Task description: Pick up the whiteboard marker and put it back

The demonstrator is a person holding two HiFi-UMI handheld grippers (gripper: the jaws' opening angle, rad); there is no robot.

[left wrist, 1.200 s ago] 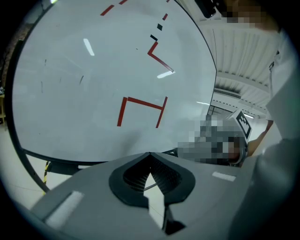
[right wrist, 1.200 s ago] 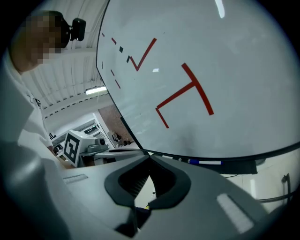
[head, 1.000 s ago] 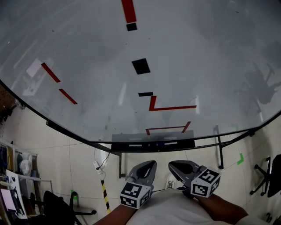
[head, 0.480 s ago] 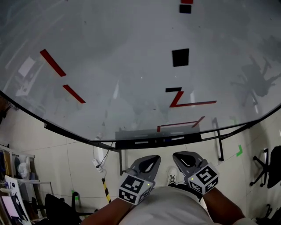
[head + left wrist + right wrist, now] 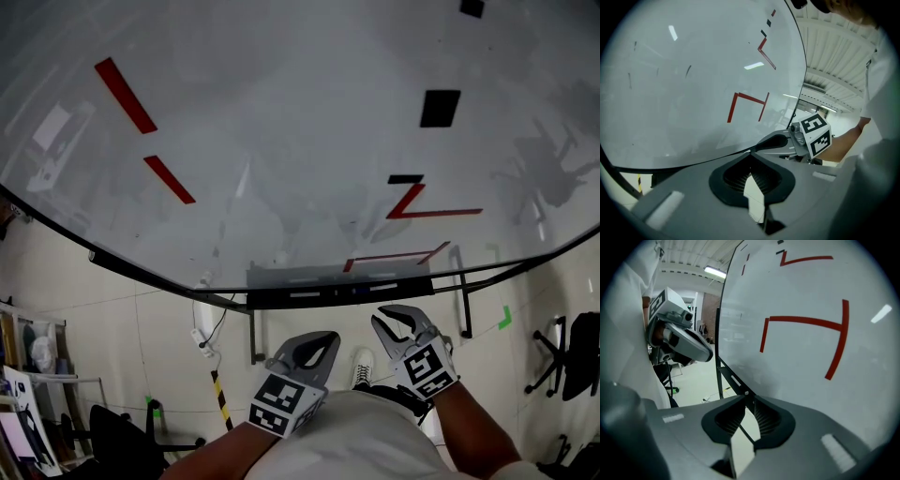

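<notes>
Low in front of the person are two grippers. The left gripper point(image 5: 328, 339) and the right gripper point(image 5: 382, 319) both have their jaws pressed together, with nothing in them. One whiteboard point(image 5: 281, 141) shows three black patches point(image 5: 441, 108) and two slanted red bars point(image 5: 124, 94). The marker is too small to pick out. Thin pale sticks point(image 5: 305, 294) lie in the one dark tray point(image 5: 267, 298) under the board. The marks sit further right than half a second ago.

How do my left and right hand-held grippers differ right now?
In the head view the right hand-held gripper sits higher, nearer the dark ledge under the whiteboard; the left hand-held gripper hangs lower. The left one's tips lean rightward, the right one's leftward, toward each other. Shared: both have jaws shut at the tips with nothing between them.
</notes>
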